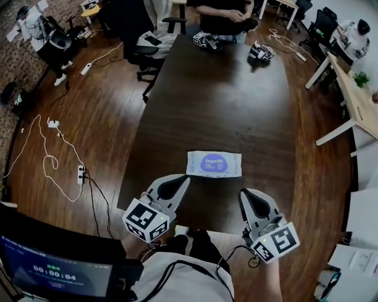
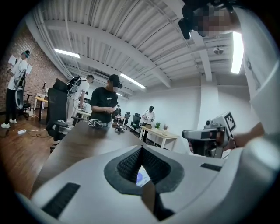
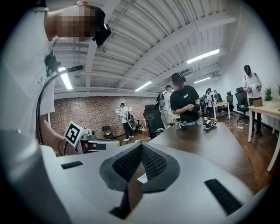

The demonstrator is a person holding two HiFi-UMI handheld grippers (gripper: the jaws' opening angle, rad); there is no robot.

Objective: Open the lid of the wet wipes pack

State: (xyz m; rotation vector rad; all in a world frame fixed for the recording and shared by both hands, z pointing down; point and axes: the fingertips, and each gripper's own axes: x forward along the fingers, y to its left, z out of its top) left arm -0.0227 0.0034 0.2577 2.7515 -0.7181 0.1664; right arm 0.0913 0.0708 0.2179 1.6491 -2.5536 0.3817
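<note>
Room: open office with a wooden floor [image 1: 106, 118], brick wall and ribbed ceiling; a long dark worktop [image 1: 218, 100] runs away from the person.
Wet wipes pack [image 1: 214, 164]: lies flat on the near part of the worktop, alone, close to the centre line and just beyond both gripper tips.
Long axis of pack: runs left to right across the head view, crosswise to the worktop's length; short sides face left and right.
Facing of pack: printed side up, with a blue oval panel [image 1: 211, 163] in its middle; the lettering appears upright from the person's side. Whether the lid is raised cannot be told.
Left hand-held gripper [image 1: 181, 179]: near the worktop's near edge, pointing toward the pack's left half; tips apart from the pack. In its own view the jaws meet at the tips with nothing between them, and a sliver of the pack shows through the gap behind them.
Right hand-held gripper [image 1: 246, 194]: below and right of the pack, pointing past its right end, not touching it; jaws closed together, empty.
Far end of worktop: two small devices [image 1: 207, 41] [image 1: 261, 53], with a standing person [image 1: 221, 15] behind them.
Surroundings: black office chair [image 1: 155, 44] at the left, white cables [image 1: 56, 147] on the floor, pale desk [image 1: 354, 100] at the right.
</note>
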